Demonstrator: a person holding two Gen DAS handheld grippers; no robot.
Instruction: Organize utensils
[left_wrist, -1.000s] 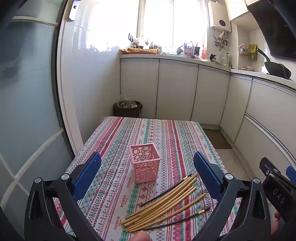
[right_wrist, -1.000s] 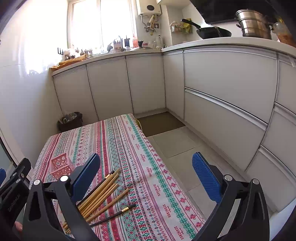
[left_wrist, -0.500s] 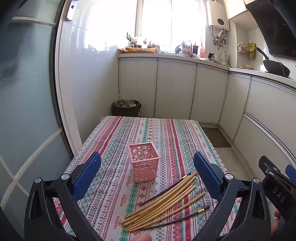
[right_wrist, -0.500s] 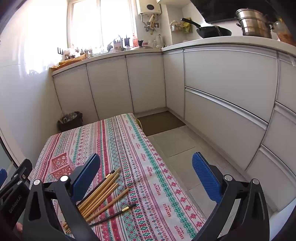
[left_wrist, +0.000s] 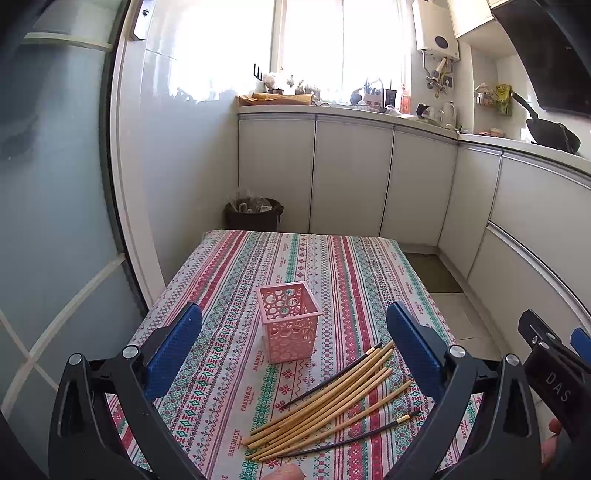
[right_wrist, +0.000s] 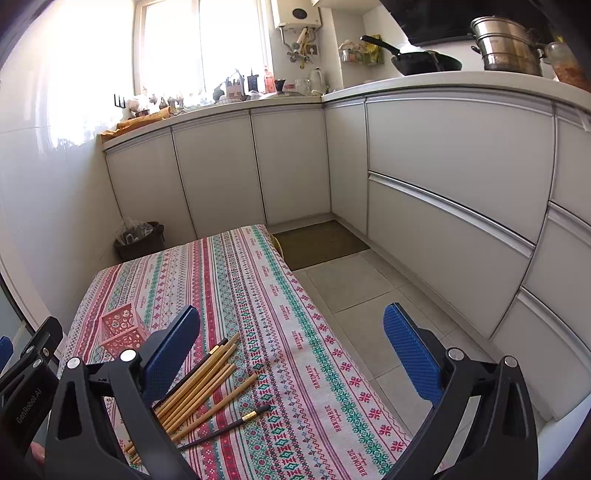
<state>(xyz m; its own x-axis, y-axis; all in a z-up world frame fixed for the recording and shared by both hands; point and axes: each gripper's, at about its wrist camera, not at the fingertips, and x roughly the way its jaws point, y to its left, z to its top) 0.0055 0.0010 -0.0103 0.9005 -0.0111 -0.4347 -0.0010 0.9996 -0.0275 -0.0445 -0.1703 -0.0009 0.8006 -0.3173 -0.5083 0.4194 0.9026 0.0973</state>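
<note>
We hold the left gripper (left_wrist: 295, 339) above the near end of the table, its blue pads spread wide with nothing between them. Just beyond and slightly right of its midline lie the bamboo chopsticks (left_wrist: 325, 402), fanned in a loose bundle on the striped tablecloth (left_wrist: 229, 273), their far tips angled up to the right. A dark chopstick (left_wrist: 332, 376) rests along the bundle's upper edge, and a second dark one with a gold band (left_wrist: 354, 435) lies nearest to us, below the bundle. Farther out, framed between the pads, stands the pink perforated holder (left_wrist: 290, 321), upright, close to the chopstick tips but apart from them.

Our right gripper (right_wrist: 291, 350) is likewise spread wide and grasps nothing; it hangs over the table's right edge. From its view the chopsticks sit low and left, partly behind its left finger (right_wrist: 170, 354), with the pink holder farther left still.

Beyond the table we see a dark waste bin (left_wrist: 255, 214) against white cabinets (left_wrist: 351, 177)
</note>
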